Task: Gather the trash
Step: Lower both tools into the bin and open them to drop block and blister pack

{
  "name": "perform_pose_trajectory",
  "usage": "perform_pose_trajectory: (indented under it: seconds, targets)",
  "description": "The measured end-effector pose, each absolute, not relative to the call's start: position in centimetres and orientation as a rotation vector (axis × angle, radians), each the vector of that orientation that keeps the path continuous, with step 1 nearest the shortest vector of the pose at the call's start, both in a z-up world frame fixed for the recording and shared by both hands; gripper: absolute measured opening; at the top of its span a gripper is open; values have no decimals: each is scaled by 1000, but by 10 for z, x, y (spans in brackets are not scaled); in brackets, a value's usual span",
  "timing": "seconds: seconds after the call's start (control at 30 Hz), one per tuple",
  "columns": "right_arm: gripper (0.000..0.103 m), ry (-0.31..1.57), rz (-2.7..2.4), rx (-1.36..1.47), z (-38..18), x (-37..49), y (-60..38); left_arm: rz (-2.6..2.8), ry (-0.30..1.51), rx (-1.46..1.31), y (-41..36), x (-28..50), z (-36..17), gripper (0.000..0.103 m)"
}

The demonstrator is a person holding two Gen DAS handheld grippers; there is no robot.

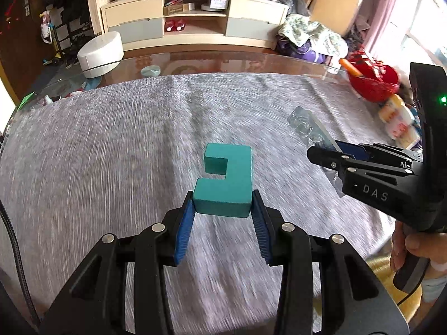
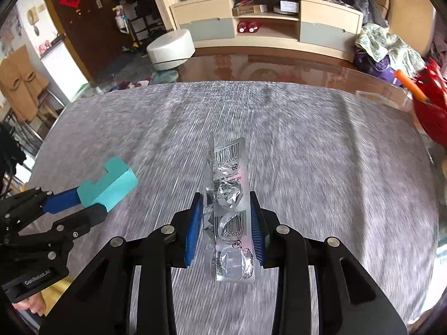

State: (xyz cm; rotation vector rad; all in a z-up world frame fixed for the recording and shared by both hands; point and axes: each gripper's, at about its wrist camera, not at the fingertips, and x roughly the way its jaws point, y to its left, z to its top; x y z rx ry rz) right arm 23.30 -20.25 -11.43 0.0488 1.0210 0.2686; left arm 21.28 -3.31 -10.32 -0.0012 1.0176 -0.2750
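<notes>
Teal is the colour of the block [image 1: 226, 180] that your left hand-held gripper [image 1: 223, 212] holds: its two blue pads [image 1: 185, 229] press on the near end of the block from both sides, and the block, which has a square notch in one side, sticks out forward above the grey cloth [image 1: 111, 153] that covers the bench [image 1: 223, 61]. In the right wrist view you see the same block [image 2: 109, 184] at the left, clamped at the tips of that hand-held gripper [image 2: 83, 203] and lifted off the cloth [image 2: 335, 167]. Your right hand-held gripper [image 2: 226, 223] is closed on an empty blister pack [image 2: 229, 212] of silver foil and clear plastic; the pack stands on its edge between the blue pads [image 2: 192, 231], with barcodes on its foil side and crushed pockets, and it reaches forward past the fingertips. From the left wrist view this hand-held gripper [image 1: 324, 156] comes in from the right with the pack [image 1: 307, 125] pointing up and away from it, well apart from the block. A red basket [image 1: 371, 81] sits at the far right edge of the bench, and a yellow and white package [image 1: 399, 120] lies just beside it. Behind the bench a white round stool [image 1: 100, 54] stands on the floor before a low cream cabinet [image 1: 195, 19].
</notes>
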Motion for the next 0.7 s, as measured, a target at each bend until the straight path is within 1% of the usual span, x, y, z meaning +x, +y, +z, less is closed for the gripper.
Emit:
perform_pose_trajectory:
  seconds: [0.2, 0.33, 0.57, 0.7]
  targets:
    - [34, 999, 259, 73, -99, 165, -213, -305, 999, -14, -35, 148, -92, 38]
    - [34, 1003, 259, 101, -103, 130, -218, -318, 1002, -4, -35, 113, -93, 38]
    - [34, 1014, 257, 133, -119, 74, -227, -339, 1018, 6, -37, 50, -110, 38]
    - [34, 1033, 262, 130, -134, 49, -222, -347, 1051, 16, -40, 29, -127, 38]
